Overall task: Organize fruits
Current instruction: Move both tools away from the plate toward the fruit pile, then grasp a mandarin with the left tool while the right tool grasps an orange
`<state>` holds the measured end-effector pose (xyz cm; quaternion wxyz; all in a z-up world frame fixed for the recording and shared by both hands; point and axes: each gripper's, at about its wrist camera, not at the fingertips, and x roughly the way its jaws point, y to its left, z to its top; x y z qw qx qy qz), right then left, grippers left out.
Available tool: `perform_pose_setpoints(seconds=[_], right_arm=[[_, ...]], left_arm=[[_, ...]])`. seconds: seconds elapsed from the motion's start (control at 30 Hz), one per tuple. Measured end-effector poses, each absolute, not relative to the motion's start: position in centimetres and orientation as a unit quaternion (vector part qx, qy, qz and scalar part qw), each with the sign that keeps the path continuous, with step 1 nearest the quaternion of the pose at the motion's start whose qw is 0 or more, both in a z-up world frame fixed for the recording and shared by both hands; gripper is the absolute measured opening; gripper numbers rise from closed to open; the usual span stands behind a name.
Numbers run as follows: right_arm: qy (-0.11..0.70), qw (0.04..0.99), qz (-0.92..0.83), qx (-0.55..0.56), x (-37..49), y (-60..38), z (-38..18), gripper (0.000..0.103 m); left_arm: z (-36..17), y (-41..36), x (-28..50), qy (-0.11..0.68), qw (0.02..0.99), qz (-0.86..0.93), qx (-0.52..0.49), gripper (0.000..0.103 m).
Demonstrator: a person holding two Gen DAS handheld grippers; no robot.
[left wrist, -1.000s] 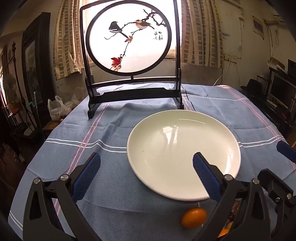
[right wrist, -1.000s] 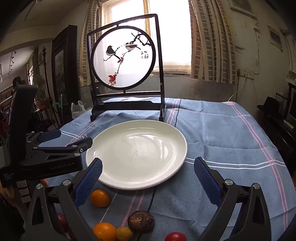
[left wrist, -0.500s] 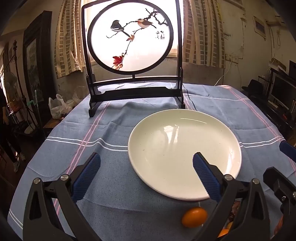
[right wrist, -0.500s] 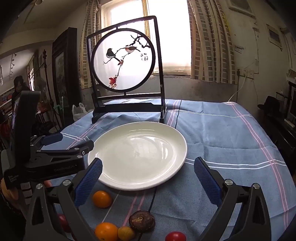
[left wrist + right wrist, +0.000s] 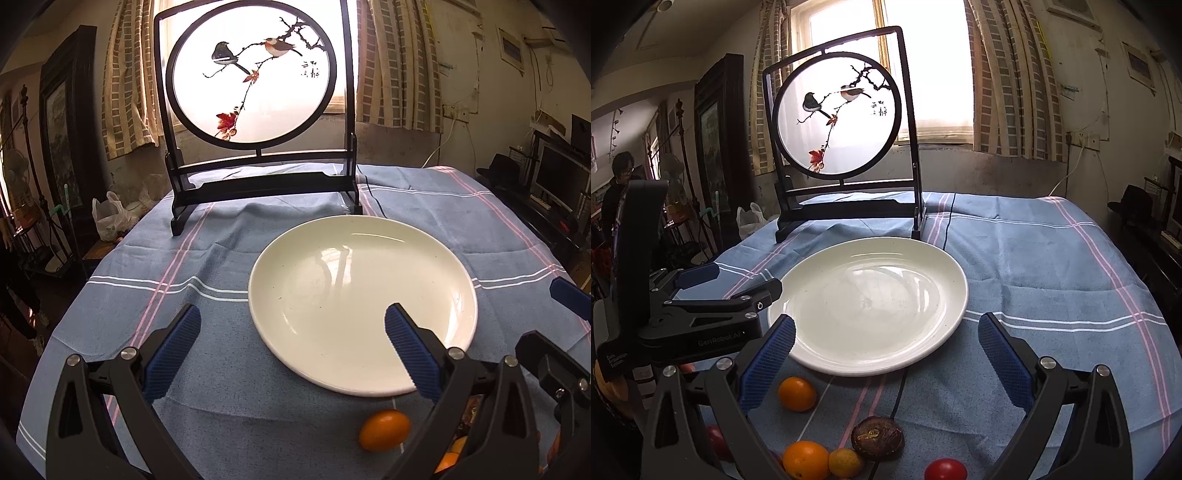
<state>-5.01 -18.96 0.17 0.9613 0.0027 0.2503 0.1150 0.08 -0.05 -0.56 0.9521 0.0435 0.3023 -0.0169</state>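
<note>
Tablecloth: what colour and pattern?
Blue tablecloth with white and pink stripes, clearest in the right wrist view.

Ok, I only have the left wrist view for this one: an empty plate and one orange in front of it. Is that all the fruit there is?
Observer: No. The right wrist view shows a second orange nearer the table edge, with a small yellow fruit beside it.
Operator: Anything that isn't orange or yellow?
Observer: Yes, a brown wrinkled fruit and a red one lie on the cloth, on the near side of the plate.
Operator: Are the right tongs holding anything?
Observer: No. The right tongs are open and empty, pointing towards the plate.
</note>
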Motion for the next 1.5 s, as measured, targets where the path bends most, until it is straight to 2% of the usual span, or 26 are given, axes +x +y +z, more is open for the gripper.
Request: perform_pose_setpoints(seconds=[0.63,0.9,1.17,1.23,1.3,1.37,1.5], right_arm=[[0.265,0.957,0.119,-0.008,-6.2,-18.9,1.3,0.099],[0.330,0.924,0.186,-0.056,-12.2,-19.9,1.0,0.099],[0.365,0.880,0.285,-0.105,-19.5,-16.8,-0.6,0.099],[0.384,0.861,0.312,-0.116,-20.4,-15.1,-1.4,0.088],[0.406,0.841,0.330,-0.136,-20.9,-13.3,-2.7,0.067],[0.429,0.827,0.335,-0.142,-20.8,-12.1,-4.1,0.055],[0.463,0.816,0.321,-0.127,-19.8,-11.3,-5.8,0.052]], left_arm=[[0.8,1.3,-2.1,0.289,0.956,-0.032,0.047,0.098],[1.2,4.0,-9.3,0.298,0.945,-0.101,0.089,0.098],[-1.7,4.9,-17.3,0.346,0.910,-0.186,0.130,0.098],[-2.4,5.0,-18.5,0.361,0.901,-0.202,0.131,0.098],[-3.0,4.9,-19.7,0.369,0.895,-0.206,0.145,0.098],[-3.6,4.7,-20.8,0.374,0.889,-0.219,0.148,0.098],[-4.3,4.3,-21.9,0.388,0.877,-0.239,0.155,0.098]])
